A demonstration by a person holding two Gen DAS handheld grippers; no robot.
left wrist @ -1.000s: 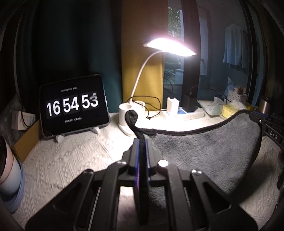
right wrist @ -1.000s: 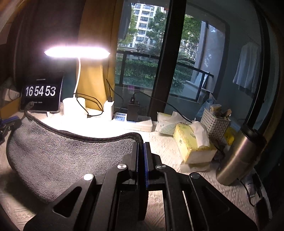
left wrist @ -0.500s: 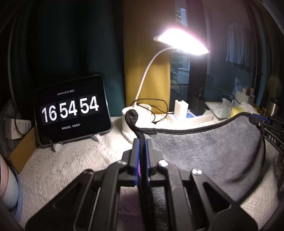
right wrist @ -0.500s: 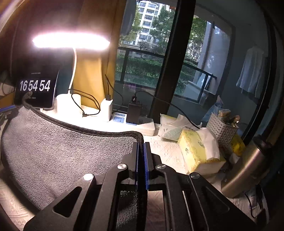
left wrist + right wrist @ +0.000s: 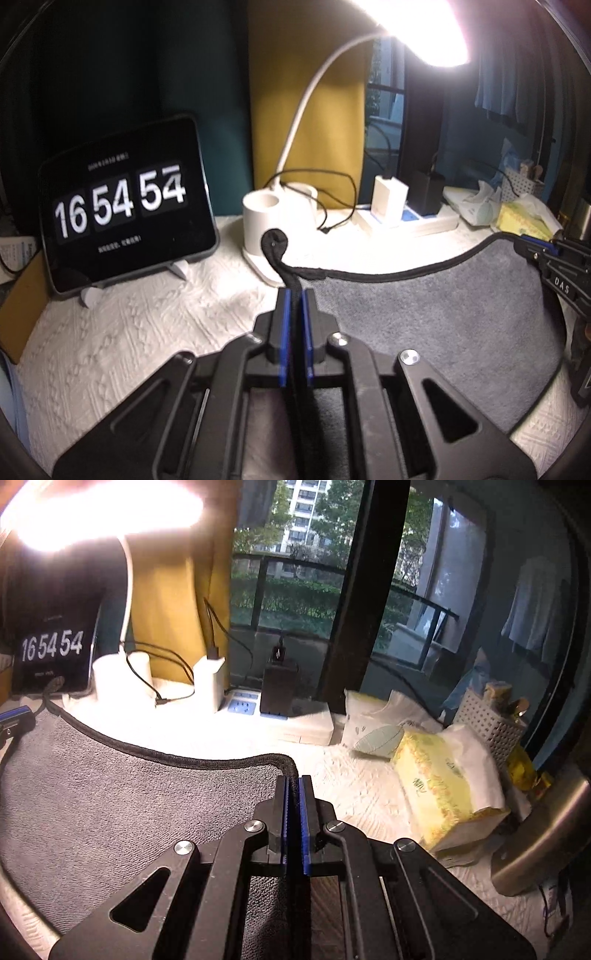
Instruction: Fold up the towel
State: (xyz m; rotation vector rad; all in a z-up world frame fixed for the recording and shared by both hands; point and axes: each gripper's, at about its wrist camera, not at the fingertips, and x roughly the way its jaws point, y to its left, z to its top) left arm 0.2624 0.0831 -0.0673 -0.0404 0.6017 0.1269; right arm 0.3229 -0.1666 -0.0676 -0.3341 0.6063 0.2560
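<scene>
A grey towel (image 5: pixel 424 317) with black piping hangs stretched between my two grippers above the white table cover. My left gripper (image 5: pixel 294 295) is shut on the towel's left corner, whose black hem loop sticks up past the fingertips. My right gripper (image 5: pixel 294 781) is shut on the towel's right corner (image 5: pixel 284 762). The towel (image 5: pixel 122 805) sags in a curve between them. The right gripper shows at the right edge of the left wrist view (image 5: pixel 546 254); the left gripper shows at the left edge of the right wrist view (image 5: pixel 16 716).
A tablet clock (image 5: pixel 125 218) stands back left. A lit white desk lamp (image 5: pixel 273 214), chargers and a power strip (image 5: pixel 258 709) line the back. A yellow tissue pack (image 5: pixel 443 786), a white basket (image 5: pixel 487 723) and a steel flask (image 5: pixel 543 830) are on the right.
Both grippers have moved forward toward the lamp and back of the table, carrying the towel's held edge with them; lamp and tablet loom larger. Both stay shut on the corners.
</scene>
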